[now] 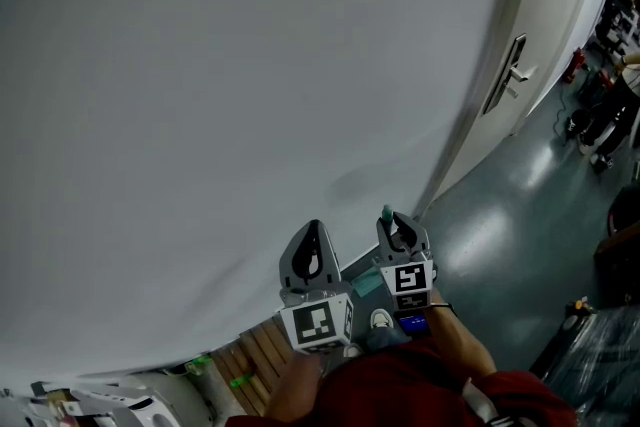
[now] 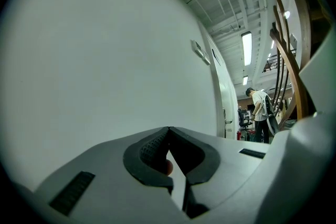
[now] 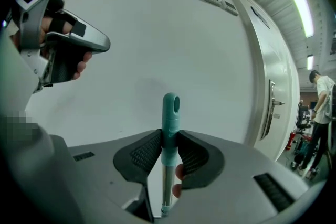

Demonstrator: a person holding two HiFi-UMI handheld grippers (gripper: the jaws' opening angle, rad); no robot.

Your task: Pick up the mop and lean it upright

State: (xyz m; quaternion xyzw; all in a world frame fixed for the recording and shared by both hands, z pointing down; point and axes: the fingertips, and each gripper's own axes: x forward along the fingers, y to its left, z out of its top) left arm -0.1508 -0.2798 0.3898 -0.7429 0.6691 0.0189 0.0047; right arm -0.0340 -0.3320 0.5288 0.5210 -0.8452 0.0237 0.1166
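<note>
Mop handle (image 3: 170, 106), teal-tipped, is being grasped upright by the right tool (image 3: 169, 135), lower centre of frame, before the white wall (image 3: 157, 34). Left tool (image 2: 169, 129) is being held clenched, empty.

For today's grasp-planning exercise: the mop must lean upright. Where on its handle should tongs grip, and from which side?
Grip the teal cap topping the handle, just below its hanging hole. The handle stands upright, so come in level, facing the wall, a jaw on each side, as the right tongs do now.
</note>
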